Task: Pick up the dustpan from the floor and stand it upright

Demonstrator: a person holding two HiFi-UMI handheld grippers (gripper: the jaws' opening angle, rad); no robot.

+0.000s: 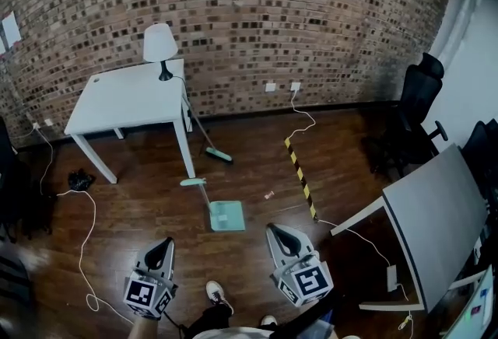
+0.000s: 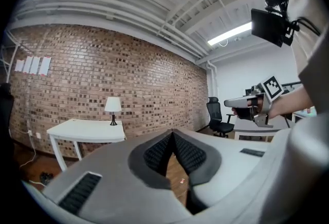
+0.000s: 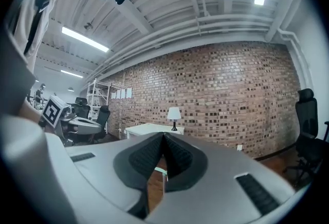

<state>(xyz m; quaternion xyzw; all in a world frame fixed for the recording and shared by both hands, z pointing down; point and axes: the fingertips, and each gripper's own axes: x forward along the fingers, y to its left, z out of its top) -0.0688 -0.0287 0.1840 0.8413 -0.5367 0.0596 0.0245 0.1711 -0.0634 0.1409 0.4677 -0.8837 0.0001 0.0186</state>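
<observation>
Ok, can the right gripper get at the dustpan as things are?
Probably yes: only bare floor lies between the right gripper and the dustpan. Its jaws are shut, so they'd need opening first.

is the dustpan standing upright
No, the dustpan lies flat on the wooden floor, its long handle pointing toward the white table.

I can't read any words or numbers here. The cubes on my left gripper (image 1: 162, 246) and right gripper (image 1: 278, 232) only show black-and-white square patterns (image 1: 311, 281), no letters. The white paper sheets (image 2: 33, 65) on the red brick wall (image 2: 128, 74) are too small to read.
</observation>
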